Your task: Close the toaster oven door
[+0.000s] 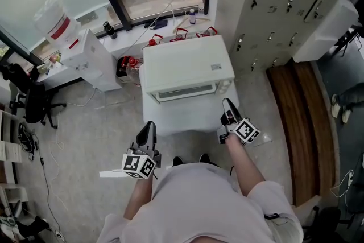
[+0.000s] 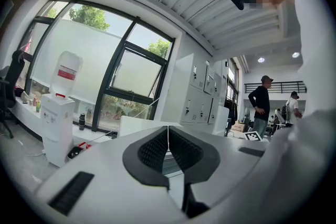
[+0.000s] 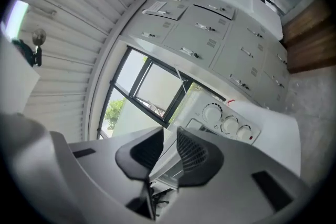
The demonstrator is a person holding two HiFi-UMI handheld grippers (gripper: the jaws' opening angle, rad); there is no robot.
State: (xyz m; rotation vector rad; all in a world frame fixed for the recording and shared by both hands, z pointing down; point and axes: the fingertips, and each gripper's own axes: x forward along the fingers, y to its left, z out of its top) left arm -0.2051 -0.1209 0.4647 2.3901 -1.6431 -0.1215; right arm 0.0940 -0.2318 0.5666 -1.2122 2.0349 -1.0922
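Note:
A white toaster oven (image 1: 187, 65) stands on a small white table (image 1: 182, 119) in front of me. Its glass door (image 1: 185, 91) faces me and looks upright against the front. My right gripper (image 1: 227, 104) hovers by the oven's front right corner, apart from it. In the right gripper view its pads (image 3: 193, 152) stand a narrow gap apart, and only the oven's front and its knobs (image 3: 229, 124) show beyond them. My left gripper (image 1: 149, 125) hangs by the table's near left corner, jaws pressed together on nothing (image 2: 168, 131).
A water dispenser (image 1: 85, 57) stands to the left of the oven and grey lockers (image 1: 284, 3) to the right. An office chair (image 1: 34, 102) is at the far left. Red-capped items (image 1: 179, 36) sit behind the oven under the window. People stand far off (image 2: 261, 102).

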